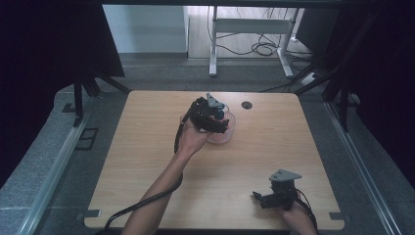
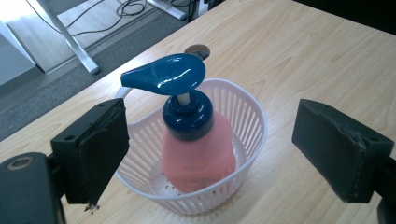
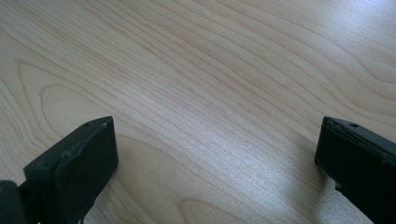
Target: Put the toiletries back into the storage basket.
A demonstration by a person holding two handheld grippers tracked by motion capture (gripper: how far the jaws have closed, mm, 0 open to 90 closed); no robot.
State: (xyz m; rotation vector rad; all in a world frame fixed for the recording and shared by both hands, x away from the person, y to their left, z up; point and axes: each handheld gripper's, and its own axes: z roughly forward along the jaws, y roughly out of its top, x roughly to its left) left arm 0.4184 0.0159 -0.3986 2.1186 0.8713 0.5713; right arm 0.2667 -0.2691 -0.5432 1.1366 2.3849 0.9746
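A pink soap bottle [image 2: 198, 154] with a dark blue pump head [image 2: 166, 74] stands upright inside a small white slotted basket [image 2: 252, 109] at the table's far middle. My left gripper [image 2: 215, 140] hovers just over the bottle, open, with the jaws wide on either side and clear of it. From the high view, the left gripper [image 1: 215, 120] covers most of the basket [image 1: 224, 138]. My right gripper [image 1: 258, 197] rests low near the front right edge, pointing left. It [image 3: 217, 158] is open over bare wood, nothing between the jaws.
A round cable hole [image 1: 246, 105] sits in the tabletop [image 1: 147, 161] just right of the basket. Beyond the far edge there is grey floor with a white desk frame [image 1: 249, 27] and loose cables. Dark curtains flank both sides.
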